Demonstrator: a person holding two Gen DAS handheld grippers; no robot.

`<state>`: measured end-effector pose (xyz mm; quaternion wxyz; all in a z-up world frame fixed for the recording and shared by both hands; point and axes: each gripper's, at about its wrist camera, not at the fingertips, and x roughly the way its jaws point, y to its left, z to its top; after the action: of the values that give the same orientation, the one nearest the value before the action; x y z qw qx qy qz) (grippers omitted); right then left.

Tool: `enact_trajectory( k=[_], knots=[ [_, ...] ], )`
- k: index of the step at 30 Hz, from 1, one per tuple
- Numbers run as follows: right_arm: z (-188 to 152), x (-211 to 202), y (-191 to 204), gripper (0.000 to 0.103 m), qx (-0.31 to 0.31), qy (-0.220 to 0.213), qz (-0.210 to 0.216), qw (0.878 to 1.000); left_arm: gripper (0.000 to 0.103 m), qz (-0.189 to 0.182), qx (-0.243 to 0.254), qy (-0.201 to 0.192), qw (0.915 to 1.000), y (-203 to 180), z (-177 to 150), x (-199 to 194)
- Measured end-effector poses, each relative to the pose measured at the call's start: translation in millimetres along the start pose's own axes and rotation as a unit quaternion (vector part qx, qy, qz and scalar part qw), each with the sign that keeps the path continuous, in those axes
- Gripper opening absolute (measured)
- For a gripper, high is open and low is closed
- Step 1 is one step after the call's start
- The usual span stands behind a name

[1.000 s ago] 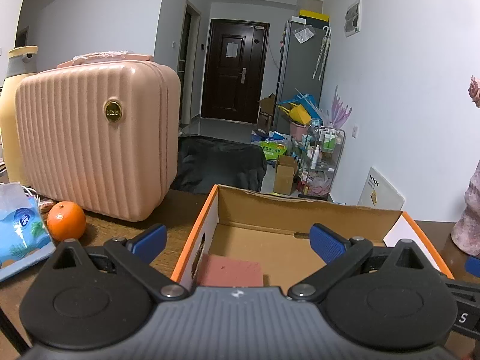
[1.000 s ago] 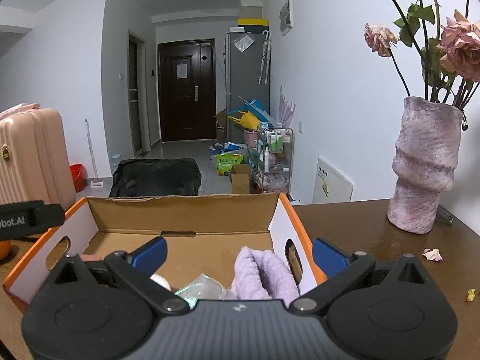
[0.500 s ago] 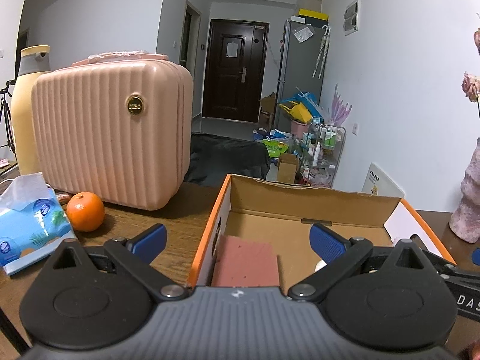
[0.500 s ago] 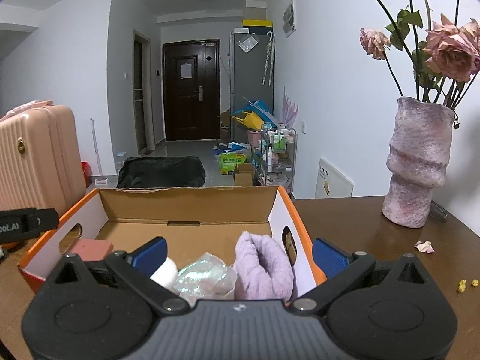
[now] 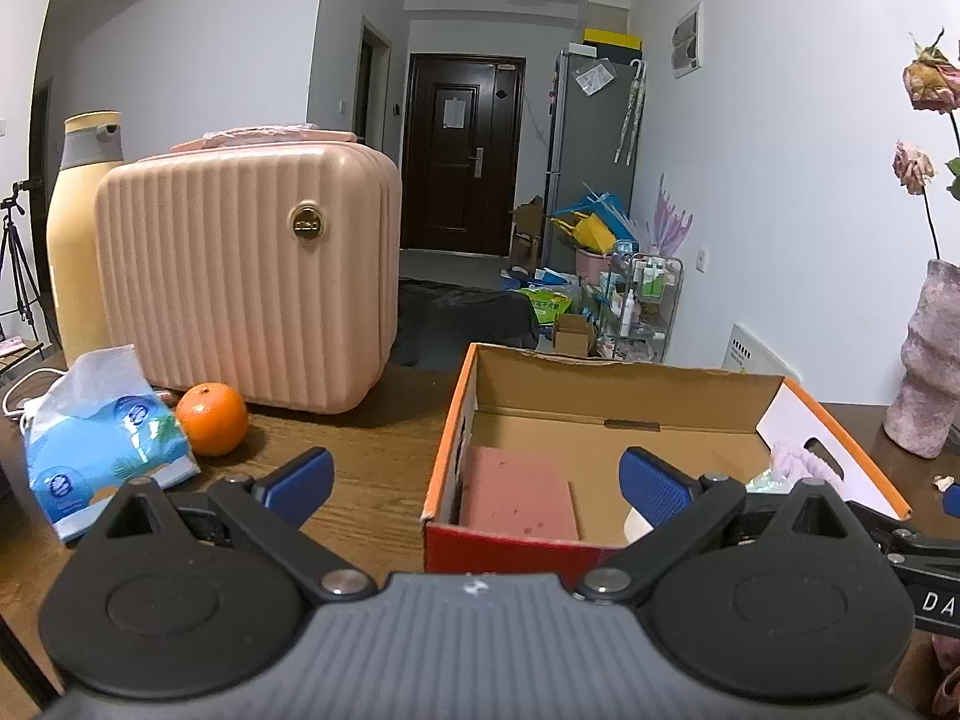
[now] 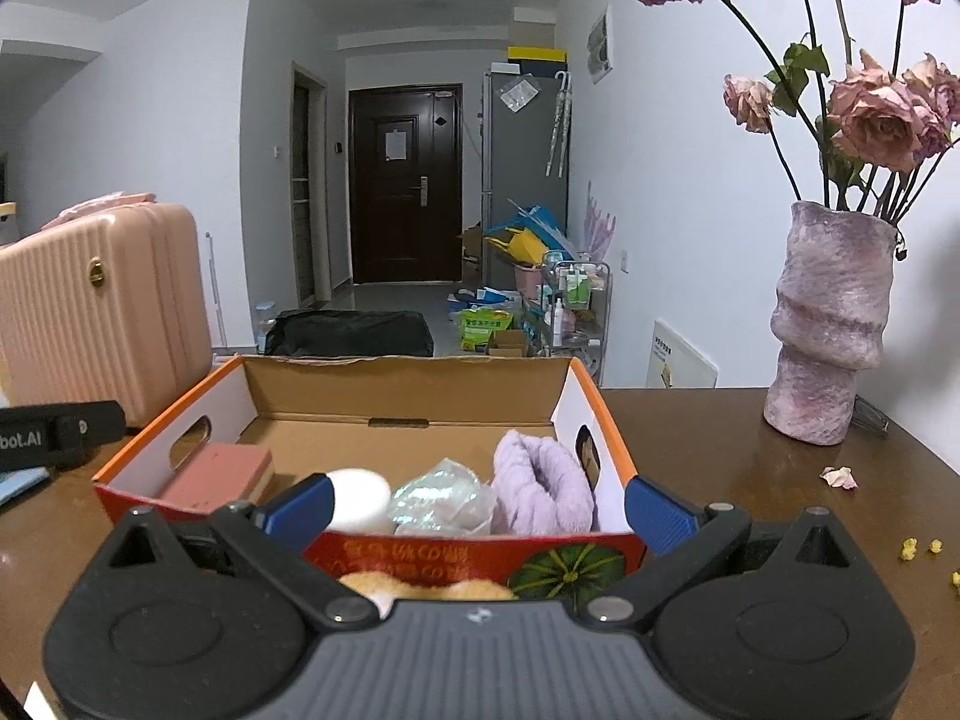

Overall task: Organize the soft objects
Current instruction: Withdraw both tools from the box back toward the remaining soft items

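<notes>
Cardboard box [image 6: 414, 402] holds lilac towel [image 6: 540, 489]; left claw [image 5: 474, 483], right claw [image 6: 477, 510] wide, empty.

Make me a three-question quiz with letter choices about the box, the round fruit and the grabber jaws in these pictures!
1. Where does the lavender towel sit?
A. at the right end inside the cardboard box
B. on top of the pink suitcase
C. beside the vase

2. What colour is the round fruit by the tissue pack?
A. green
B. orange
C. purple

3. How do the jaws of the right gripper stand?
A. shut on the towel
B. shut with nothing between them
C. open, holding nothing

Answers:
1. A: the towel lies against the box's right wall, next to a crinkly clear packet.
2. B: the orange sits on the table between the tissue pack and the pink suitcase.
3. C: its blue pads are wide apart, with nothing pinched between them.
</notes>
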<state>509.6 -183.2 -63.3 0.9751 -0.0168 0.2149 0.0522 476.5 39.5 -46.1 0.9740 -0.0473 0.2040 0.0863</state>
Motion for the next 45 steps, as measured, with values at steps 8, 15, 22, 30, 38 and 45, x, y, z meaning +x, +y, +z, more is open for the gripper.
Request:
enact_trajectory(
  k=[8,15,22,30,38,45],
  knots=[
    [-12,-24,7,0.103,-0.013,-0.003,0.011,1.0,0.103,0.004,0.003,0.0,1.0,10,-10,-23],
    [-23,-45,15,0.103,-0.022,-0.004,0.022,1.0,0.103,0.005,0.004,0.0,1.0,17,-14,-34],
    [-36,-65,22,0.103,-0.033,-0.006,0.029,0.999,0.103,0.003,0.012,0.001,0.9999,27,-24,-55],
    [-51,-90,31,0.103,-0.049,-0.011,0.037,0.998,0.103,0.001,0.017,0.004,0.9999,34,-37,-83],
    [-64,-113,37,0.103,-0.059,-0.013,0.046,0.997,0.103,-0.006,0.021,0.012,0.9997,41,-53,-108],
    [-76,-128,38,0.103,-0.056,-0.008,0.053,0.997,0.103,-0.011,0.021,0.022,0.9995,51,-66,-125]
  ],
)
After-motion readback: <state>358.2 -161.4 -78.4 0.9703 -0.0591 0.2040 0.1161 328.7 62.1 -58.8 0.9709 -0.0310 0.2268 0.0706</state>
